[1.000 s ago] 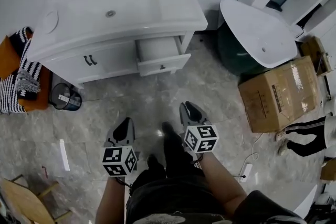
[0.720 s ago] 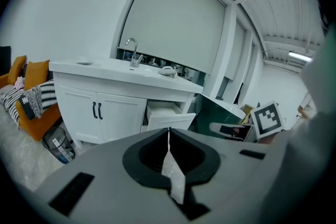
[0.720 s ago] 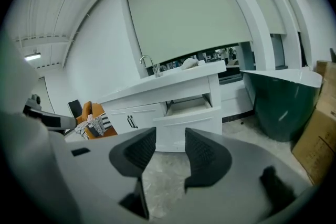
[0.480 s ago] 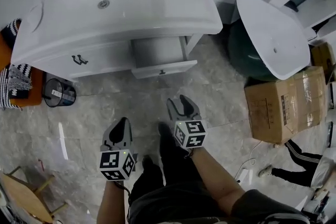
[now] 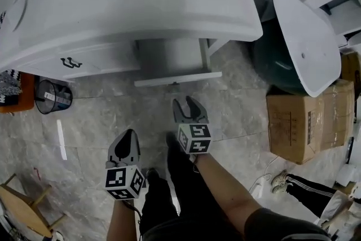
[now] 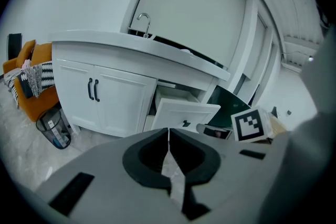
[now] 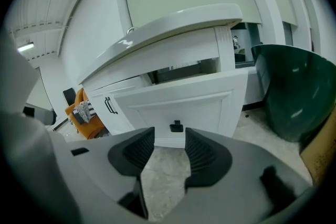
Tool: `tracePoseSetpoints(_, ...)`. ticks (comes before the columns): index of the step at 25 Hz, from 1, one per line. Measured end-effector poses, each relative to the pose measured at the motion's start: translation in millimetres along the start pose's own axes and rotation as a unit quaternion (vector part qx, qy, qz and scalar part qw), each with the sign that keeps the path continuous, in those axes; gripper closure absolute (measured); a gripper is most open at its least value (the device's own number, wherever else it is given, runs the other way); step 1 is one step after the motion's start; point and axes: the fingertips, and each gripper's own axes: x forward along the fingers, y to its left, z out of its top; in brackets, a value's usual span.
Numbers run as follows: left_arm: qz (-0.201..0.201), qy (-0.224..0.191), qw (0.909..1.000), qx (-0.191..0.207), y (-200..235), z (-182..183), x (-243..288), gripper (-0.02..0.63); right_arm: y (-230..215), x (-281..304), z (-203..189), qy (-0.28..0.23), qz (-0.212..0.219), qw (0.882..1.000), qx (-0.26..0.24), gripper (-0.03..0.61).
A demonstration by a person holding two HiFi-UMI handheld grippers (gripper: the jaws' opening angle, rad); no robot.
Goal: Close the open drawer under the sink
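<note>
Straight ahead of the right tongs (image 5: 188,102), near but apart, the open drawer (image 5: 177,79) jutted from under the sink (image 5: 130,3). Those tongs' jaws were opening, only floor (image 5: 237,115) between them. The left tongs (image 5: 130,134) sat nearer the person and to the left. The cabinet doors (image 5: 84,62) lay ahead of them, a bin (image 5: 52,97) farther left. Off right stood a cardboard box (image 5: 307,121), with a tub (image 5: 271,59) beyond it.

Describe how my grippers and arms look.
The left gripper and right gripper are alike: grey bodies, black lining inside the jaws, and a white cube with black square markers. The right's jaws are opening, nothing between them. Forearms bare; a dark sleeve shows at the right elbow.
</note>
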Motion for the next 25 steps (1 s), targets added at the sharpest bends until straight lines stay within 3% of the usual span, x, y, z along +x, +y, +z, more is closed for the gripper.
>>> tracePoseSetpoints(12, 0.011, 0.023, 0.9995, -0.016, 12.6, -12.2, 44.5, 0.595, -9.4, 75.3, -3.6, 0.020, 0.004, 1.000, -0.022, 0.391)
tracePoseSetpoints(16, 0.016, 0.028, 0.9993, -0.020, 16.5, -11.8, 52.1, 0.594, -13.7, 85.2, 1.2, 0.016, -0.003, 0.999, -0.030, 0.439)
tracePoseSetpoints(25, 0.015, 0.034, 0.9989, -0.030, 10.1, -10.4, 63.9, 0.594, -13.0, 95.2, 7.8, 0.015, -0.006, 1.000, -0.012, 0.440)
